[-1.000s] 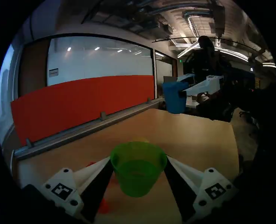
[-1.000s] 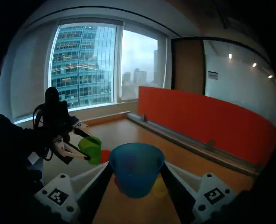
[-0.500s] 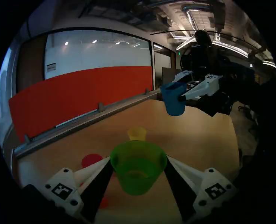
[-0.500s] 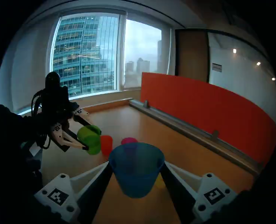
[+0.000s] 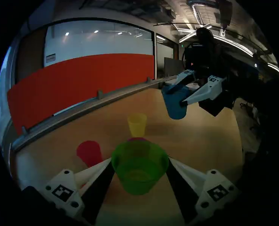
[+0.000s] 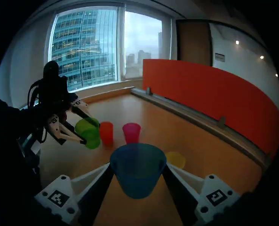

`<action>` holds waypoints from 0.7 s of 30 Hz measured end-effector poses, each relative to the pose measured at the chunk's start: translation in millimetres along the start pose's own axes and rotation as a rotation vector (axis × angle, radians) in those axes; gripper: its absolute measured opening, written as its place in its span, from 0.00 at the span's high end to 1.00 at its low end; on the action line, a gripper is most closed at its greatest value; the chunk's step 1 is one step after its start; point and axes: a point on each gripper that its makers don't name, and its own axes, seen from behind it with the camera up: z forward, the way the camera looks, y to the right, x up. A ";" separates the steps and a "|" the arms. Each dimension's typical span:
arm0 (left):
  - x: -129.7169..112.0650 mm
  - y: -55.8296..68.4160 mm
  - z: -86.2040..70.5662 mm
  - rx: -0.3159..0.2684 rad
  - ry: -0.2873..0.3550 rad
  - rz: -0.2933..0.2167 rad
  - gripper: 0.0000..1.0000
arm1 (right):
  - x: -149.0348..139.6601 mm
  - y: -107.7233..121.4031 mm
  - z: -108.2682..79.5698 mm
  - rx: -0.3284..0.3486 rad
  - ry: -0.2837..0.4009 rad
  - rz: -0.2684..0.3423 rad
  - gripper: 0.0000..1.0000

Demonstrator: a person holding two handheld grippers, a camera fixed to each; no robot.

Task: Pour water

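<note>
My left gripper [image 5: 139, 177] is shut on a green cup [image 5: 140, 166], held upright above the wooden table [image 5: 200, 135]. My right gripper [image 6: 138, 179] is shut on a blue cup [image 6: 138, 168], also upright. In the left gripper view the right gripper [image 5: 184, 94] hangs at the upper right with the blue cup [image 5: 174, 101] tilted in it. In the right gripper view the left gripper [image 6: 73, 126] holds the green cup [image 6: 88, 132] at the left. I cannot tell whether either cup holds water.
A yellow cup [image 5: 137, 124], a red cup [image 5: 89, 152] and a magenta cup [image 6: 131, 132] stand on the table between the grippers. An orange partition [image 5: 75, 83] runs along the table's far edge. A person's dark sleeve [image 6: 7, 128] is at the left.
Both grippers have tipped downward toward the table, bringing the yellow, red and magenta cups into view. The cups stay gripped.
</note>
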 end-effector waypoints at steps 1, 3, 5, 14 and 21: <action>-2.5 0.0 1.2 -0.001 -0.007 -0.003 0.13 | -3.3 -0.2 1.7 0.001 -0.007 -0.001 0.10; -7.6 0.3 3.6 -0.003 -0.019 -0.008 0.13 | -10.1 -0.8 5.4 0.002 -0.022 -0.004 0.10; -12.1 0.7 5.7 -0.006 -0.030 -0.011 0.13 | -15.9 -1.4 8.9 0.004 -0.035 -0.007 0.10; -30.0 3.8 14.1 -0.020 -0.073 -0.019 0.13 | -35.1 -6.7 22.9 0.017 -0.070 -0.007 0.10; -47.2 4.6 21.8 -0.028 -0.117 -0.021 0.13 | -49.0 -7.6 31.3 0.016 -0.086 0.000 0.10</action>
